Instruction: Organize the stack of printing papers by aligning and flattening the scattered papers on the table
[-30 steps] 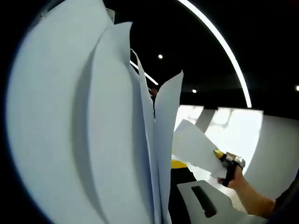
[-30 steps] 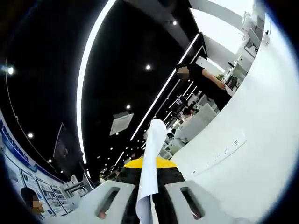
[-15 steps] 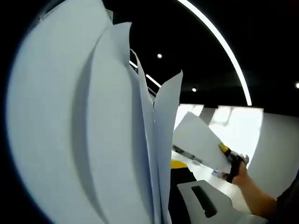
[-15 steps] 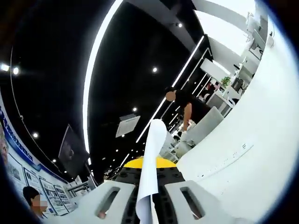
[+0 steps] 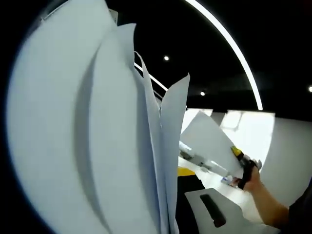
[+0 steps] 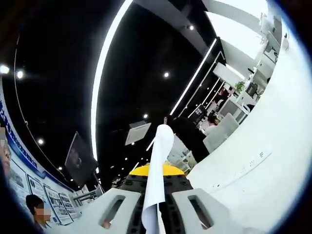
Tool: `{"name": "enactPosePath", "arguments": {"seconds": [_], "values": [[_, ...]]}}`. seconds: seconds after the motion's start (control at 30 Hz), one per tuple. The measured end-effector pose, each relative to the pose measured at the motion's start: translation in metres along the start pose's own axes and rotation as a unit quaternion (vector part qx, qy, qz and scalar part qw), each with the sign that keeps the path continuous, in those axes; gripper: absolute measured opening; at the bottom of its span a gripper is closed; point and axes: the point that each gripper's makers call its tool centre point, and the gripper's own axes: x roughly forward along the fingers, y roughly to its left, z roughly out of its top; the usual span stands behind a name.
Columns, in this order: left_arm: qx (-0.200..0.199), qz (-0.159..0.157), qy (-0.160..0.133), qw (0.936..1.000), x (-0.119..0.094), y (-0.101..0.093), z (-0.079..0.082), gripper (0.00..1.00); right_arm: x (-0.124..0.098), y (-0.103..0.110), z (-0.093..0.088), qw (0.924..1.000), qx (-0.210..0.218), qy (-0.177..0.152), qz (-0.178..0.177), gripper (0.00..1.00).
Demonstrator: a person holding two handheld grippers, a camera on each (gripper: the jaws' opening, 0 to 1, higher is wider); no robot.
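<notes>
A sheaf of several white paper sheets (image 5: 97, 136) stands upright between the jaws of my left gripper (image 5: 168, 217), fanned apart at the top. It hides the left jaw, and the gripper is shut on it. To the right, a hand (image 5: 251, 179) holds my right gripper (image 5: 241, 161), which is shut on a single white sheet (image 5: 207, 141) slanting up to the left. In the right gripper view that single sheet (image 6: 158, 170) shows edge-on, rising between the closed jaws of my right gripper (image 6: 156, 209).
Both views point up at a dark ceiling with long light strips (image 6: 105, 73). A white wall (image 6: 263, 165) curves along the right. A person in dark clothes (image 6: 187, 136) stands far off, and another person (image 6: 36, 209) is by a poster wall at the lower left.
In the left gripper view the right gripper and its sheet have moved slightly right and tilted steeper. The right gripper view has swung, so the background shifted. The sheaf in the left gripper is unchanged.
</notes>
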Motion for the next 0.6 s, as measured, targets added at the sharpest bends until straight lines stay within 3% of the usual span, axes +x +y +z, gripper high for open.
{"name": "enactPosePath", "arguments": {"seconds": [0.6], "values": [[-0.005,-0.002,0.0,1.0,0.0,-0.006,0.0,0.07,0.005,0.024,0.004,0.9997,0.0,-0.006,0.023,0.0]]}}
